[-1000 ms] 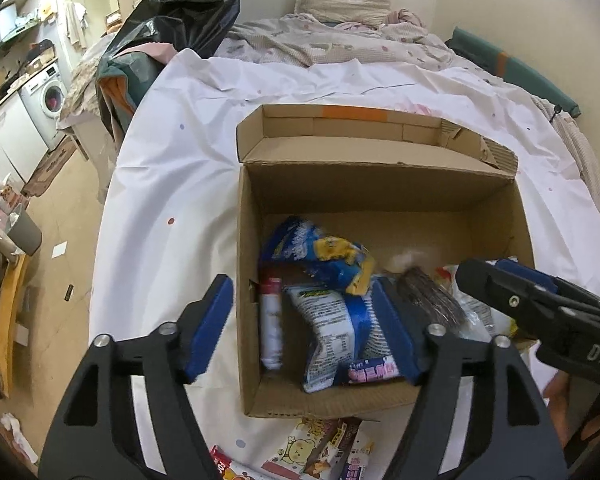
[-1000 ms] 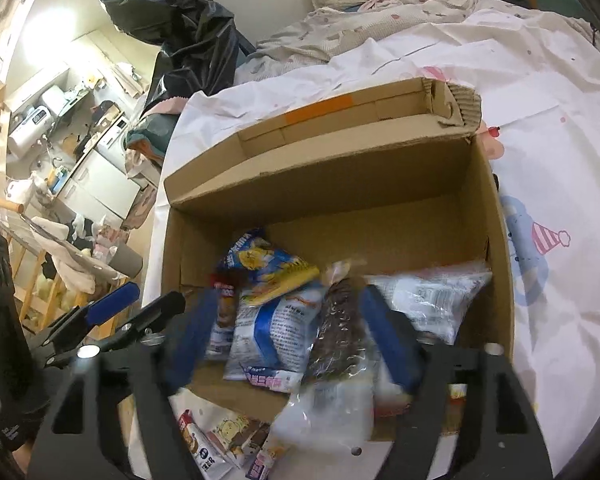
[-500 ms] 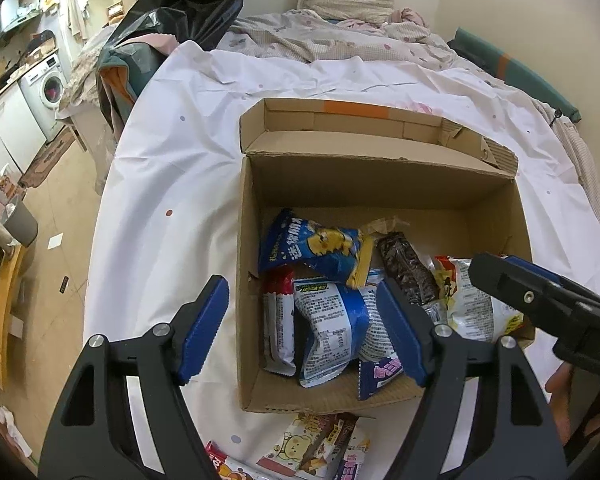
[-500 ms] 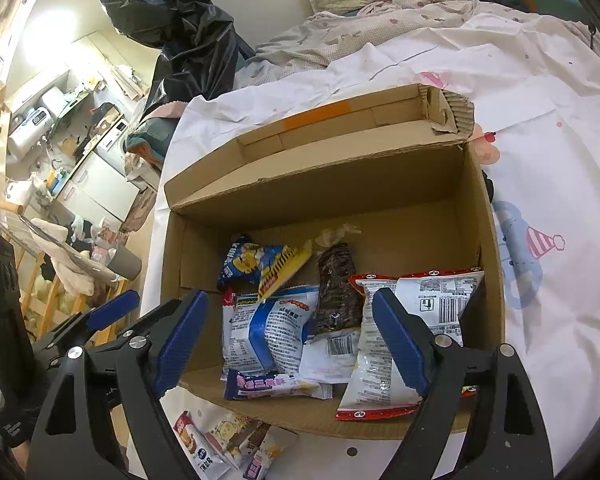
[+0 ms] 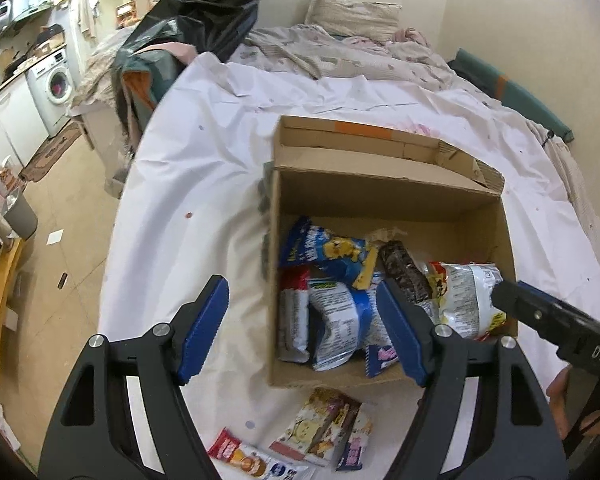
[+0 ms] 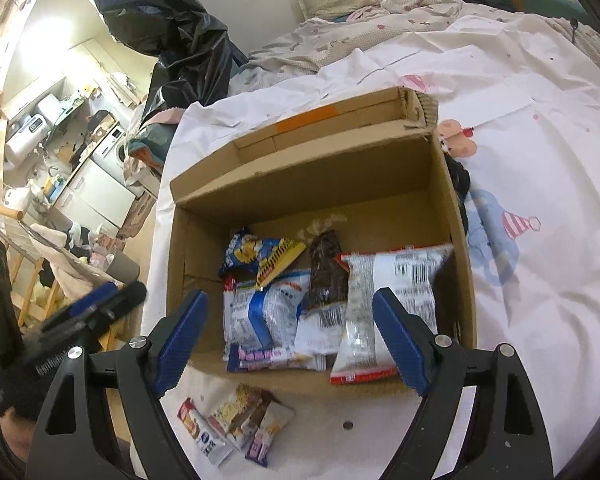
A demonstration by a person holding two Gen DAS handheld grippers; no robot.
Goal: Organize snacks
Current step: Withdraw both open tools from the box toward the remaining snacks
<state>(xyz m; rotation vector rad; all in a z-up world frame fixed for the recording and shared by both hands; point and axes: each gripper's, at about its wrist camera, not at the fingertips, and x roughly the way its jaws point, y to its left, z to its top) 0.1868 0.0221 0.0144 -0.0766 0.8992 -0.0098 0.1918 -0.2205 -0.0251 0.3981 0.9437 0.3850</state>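
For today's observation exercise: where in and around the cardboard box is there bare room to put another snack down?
Free: the box floor between the far wall and the packets; the white sheet left of the cardboard box. Crowded: the box's near half, packed with snack packets, and the sheet in front, where loose packets lie.

Even, warm indoor light fills both fisheye views, brightest over the kitchen area (image 6: 40, 92) at far left, where glare washes out detail. Black vignetting rounds the corners and straight edges bow. The other gripper (image 6: 88, 312) blurs at the right-wrist frame's left edge; shadows stay soft.
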